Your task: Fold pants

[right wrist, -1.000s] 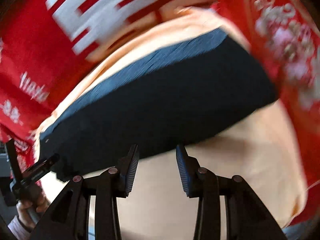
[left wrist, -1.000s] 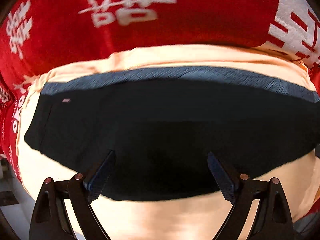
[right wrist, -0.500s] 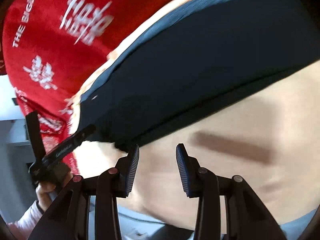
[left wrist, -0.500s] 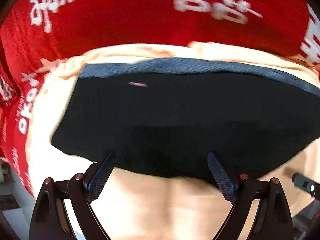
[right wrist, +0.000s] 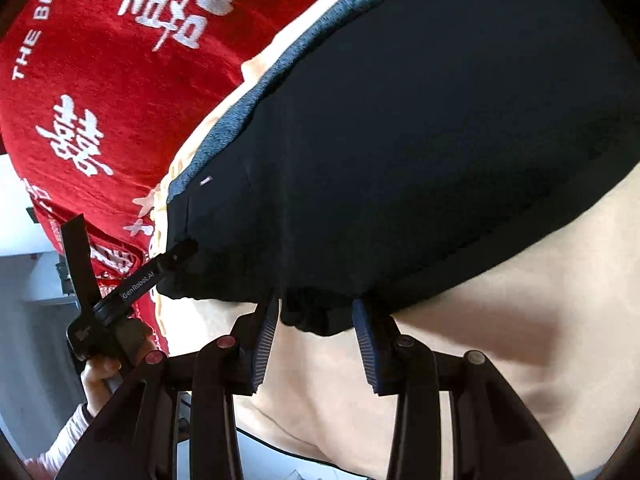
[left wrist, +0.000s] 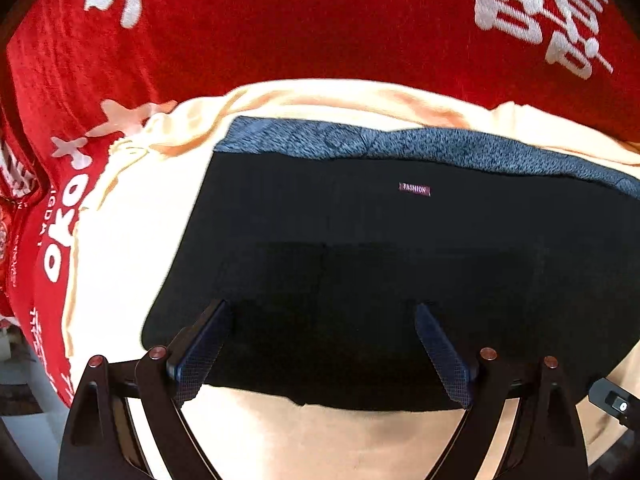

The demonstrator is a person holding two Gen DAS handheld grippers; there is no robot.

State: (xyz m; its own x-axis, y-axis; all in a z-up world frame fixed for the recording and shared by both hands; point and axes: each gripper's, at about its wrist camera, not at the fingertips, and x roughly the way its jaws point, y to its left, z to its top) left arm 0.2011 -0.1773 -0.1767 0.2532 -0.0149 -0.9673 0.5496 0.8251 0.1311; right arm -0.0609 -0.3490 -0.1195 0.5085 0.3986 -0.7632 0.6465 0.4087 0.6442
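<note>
Straight ahead of the left tool (left wrist: 322,354), in the left wrist view, lie the black pants (left wrist: 400,272), folded flat on a peach sheet (left wrist: 132,240) with a red blanket (left wrist: 280,28) covered in white lettering beyond it. That tool's fingers stand wide apart with nothing between them; both tips hang over the near part of the dark fabric, and it's hard to say if they touch it. A grey waistband (left wrist: 400,142) runs along the far edge of the pants, and a little "FASHION" tag (left wrist: 415,189) sits just this side of it.

Over in the right wrist view, the right tool (right wrist: 316,344) is partly open, and a bunched corner of the pants (right wrist: 400,140) droops right between its fingers. Whether the pads actually pinch the cloth is not clear from here. Off to that tool's left, the left tool (right wrist: 128,292) shows up with one fingertip at the corner of the pants, a hand (right wrist: 98,376) in a light sleeve wrapped round its handle. Peach sheet (right wrist: 500,340) fills the space below and to the right.
</note>
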